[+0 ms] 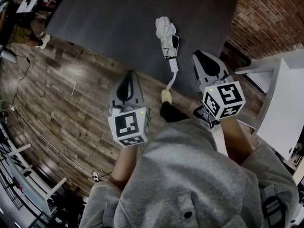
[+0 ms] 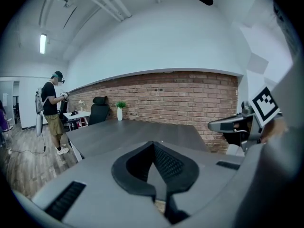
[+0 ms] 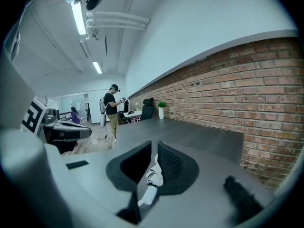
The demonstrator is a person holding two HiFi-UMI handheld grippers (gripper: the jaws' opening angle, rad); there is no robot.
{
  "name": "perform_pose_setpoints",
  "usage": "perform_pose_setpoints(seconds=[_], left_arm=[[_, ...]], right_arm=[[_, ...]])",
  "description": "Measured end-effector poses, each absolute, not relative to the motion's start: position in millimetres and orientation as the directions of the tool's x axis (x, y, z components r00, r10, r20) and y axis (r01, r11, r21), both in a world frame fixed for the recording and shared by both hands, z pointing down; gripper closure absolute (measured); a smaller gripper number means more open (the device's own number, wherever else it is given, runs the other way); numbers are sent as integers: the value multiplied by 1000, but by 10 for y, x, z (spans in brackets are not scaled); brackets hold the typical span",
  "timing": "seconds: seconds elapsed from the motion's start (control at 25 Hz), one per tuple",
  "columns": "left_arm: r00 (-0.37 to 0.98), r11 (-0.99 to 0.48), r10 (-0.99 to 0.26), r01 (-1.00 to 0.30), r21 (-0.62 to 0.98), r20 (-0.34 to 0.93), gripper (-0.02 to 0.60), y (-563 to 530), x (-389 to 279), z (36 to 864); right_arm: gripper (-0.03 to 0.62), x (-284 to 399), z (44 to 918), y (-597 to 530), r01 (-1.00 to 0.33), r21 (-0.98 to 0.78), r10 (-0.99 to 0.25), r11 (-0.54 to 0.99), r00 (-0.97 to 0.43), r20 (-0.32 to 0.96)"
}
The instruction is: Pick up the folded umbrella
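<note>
Folded umbrella (image 1: 166, 34) lies on the dark surface (image 1: 95, 13), long axis near-to-far, handle end toward the person. It sits beyond both grippers, between them. Right gripper (image 1: 203, 63) is nearer, left gripper (image 1: 127, 80) farther. Both sets of fingers are clenched on nothing.

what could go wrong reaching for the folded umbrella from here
1. The right gripper is short of the folded umbrella with its fingers together. Unless they open first, it would likely shove the umbrella rather than grip it.
2. The umbrella's handle lies close to the near edge of the table, so a sideways nudge might knock it off onto the wooden floor.
</note>
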State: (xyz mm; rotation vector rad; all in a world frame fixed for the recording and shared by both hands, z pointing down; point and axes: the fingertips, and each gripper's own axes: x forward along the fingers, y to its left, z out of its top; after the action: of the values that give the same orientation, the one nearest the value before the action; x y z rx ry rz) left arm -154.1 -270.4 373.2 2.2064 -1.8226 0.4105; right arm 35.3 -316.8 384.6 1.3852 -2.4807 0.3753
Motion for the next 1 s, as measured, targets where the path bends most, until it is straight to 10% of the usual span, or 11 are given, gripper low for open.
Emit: perform_pose_setpoints(seconds=[1.0], left_arm=[[330, -338, -853, -940, 54, 405, 568, -3795, -1770, 3825]], right_arm=[[397, 35, 4374, -3915, -905, -170, -746, 390, -419, 518]])
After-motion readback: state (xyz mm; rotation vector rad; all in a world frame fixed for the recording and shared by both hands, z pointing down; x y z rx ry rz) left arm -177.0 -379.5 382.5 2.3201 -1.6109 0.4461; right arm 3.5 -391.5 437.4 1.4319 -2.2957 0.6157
